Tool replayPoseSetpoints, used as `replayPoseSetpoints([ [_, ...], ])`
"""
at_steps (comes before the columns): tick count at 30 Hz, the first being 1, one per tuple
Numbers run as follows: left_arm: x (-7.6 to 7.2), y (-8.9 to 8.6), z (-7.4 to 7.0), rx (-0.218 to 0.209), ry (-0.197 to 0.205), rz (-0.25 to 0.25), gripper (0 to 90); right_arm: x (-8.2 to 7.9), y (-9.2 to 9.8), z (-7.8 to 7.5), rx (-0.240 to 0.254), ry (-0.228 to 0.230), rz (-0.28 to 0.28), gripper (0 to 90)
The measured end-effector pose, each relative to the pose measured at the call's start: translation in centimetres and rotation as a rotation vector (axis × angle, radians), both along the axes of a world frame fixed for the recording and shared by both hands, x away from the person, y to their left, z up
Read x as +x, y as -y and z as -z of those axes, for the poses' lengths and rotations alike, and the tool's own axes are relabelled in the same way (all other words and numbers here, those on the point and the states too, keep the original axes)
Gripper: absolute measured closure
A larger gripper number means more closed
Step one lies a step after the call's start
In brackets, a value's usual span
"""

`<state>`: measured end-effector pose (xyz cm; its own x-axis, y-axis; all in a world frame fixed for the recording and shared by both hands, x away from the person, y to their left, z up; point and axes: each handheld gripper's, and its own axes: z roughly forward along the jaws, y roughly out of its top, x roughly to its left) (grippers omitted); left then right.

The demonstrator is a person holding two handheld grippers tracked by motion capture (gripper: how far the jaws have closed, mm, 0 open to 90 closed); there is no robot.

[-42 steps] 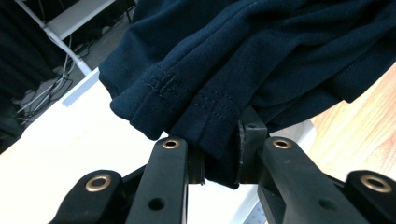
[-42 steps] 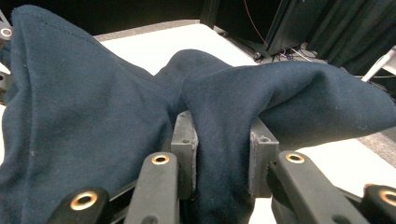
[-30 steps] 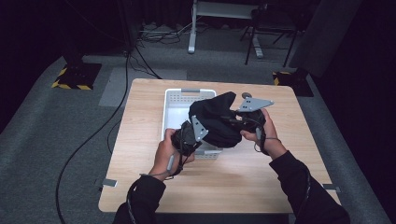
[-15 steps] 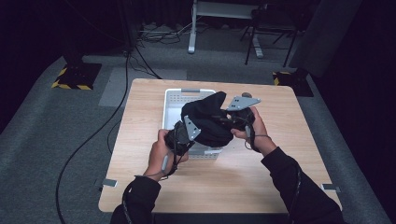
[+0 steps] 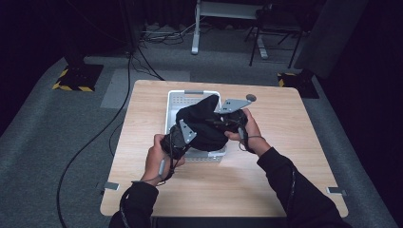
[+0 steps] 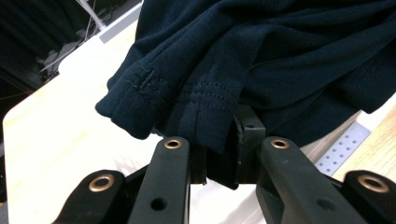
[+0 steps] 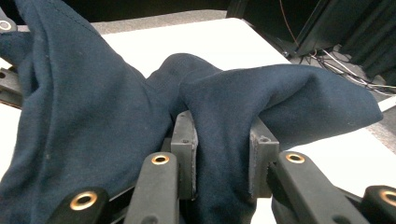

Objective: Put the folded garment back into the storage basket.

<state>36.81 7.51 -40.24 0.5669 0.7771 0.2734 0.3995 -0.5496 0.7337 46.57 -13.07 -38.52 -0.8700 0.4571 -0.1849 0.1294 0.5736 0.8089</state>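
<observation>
Bunched dark navy cloth garment (image 5: 203, 124) between left gripper (image 5: 177, 138) and right gripper (image 5: 227, 121), above white perforated plastic basket (image 5: 177, 100) on light wooden table (image 5: 285, 142).

I see a dark navy garment (image 5: 202, 124) bunched into a loose bundle at the centre of the high view, hanging over the white perforated basket (image 5: 177, 102) that sits on the table just above the middle of the frame. In the left gripper view its stitched hem (image 6: 140, 98) droops at centre left. In the right gripper view it (image 7: 93, 121) folds thickly across the frame.
</observation>
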Motion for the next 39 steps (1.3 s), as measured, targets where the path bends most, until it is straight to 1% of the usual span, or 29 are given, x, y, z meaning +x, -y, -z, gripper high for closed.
replayPoseSetpoints([
  [3,0.1,-0.2,0.4,-0.002,-0.008,-0.007,78.7,0.3,-0.4,0.6,-0.004,-0.010,-0.008,70.2],
  [7,0.2,-0.2,0.8,0.010,-0.014,-0.007,79.1,0.5,-0.6,1.1,-0.009,-0.018,-0.014,70.2],
  [10,0.2,-0.1,1.1,0.008,-0.020,-0.010,79.1,0.6,-0.6,1.4,-0.007,-0.021,-0.017,70.2],
  [14,0.2,-0.2,1.6,0.012,-0.030,-0.014,79.1,0.8,-0.9,1.9,-0.017,-0.026,-0.027,70.1],
  [21,0.1,-1.0,2.1,0.004,-0.038,-0.032,78.8,1.2,-1.8,2.5,-0.012,-0.040,-0.035,70.1],
  [26,0.2,-1.5,2.6,-0.001,-0.051,-0.044,78.6,1.2,-2.6,3.0,-0.023,-0.042,-0.046,70.0],
  [28,0.2,-1.4,2.9,-0.002,-0.054,-0.045,78.3,1.3,-2.7,3.2,-0.025,-0.046,-0.047,69.9],
  [31,0.3,-1.3,3.2,0.012,-0.061,-0.043,78.2,1.5,-2.7,3.5,-0.030,-0.054,-0.054,69.8],
  [35,0.3,-1.2,3.6,0.010,-0.069,-0.044,77.8,1.8,-2.6,4.0,-0.035,-0.065,-0.048,69.3],
  [39,0.4,-0.9,3.9,0.020,-0.077,-0.032,76.8,2.2,-2.2,4.4,-0.038,-0.081,-0.040,68.9],
])
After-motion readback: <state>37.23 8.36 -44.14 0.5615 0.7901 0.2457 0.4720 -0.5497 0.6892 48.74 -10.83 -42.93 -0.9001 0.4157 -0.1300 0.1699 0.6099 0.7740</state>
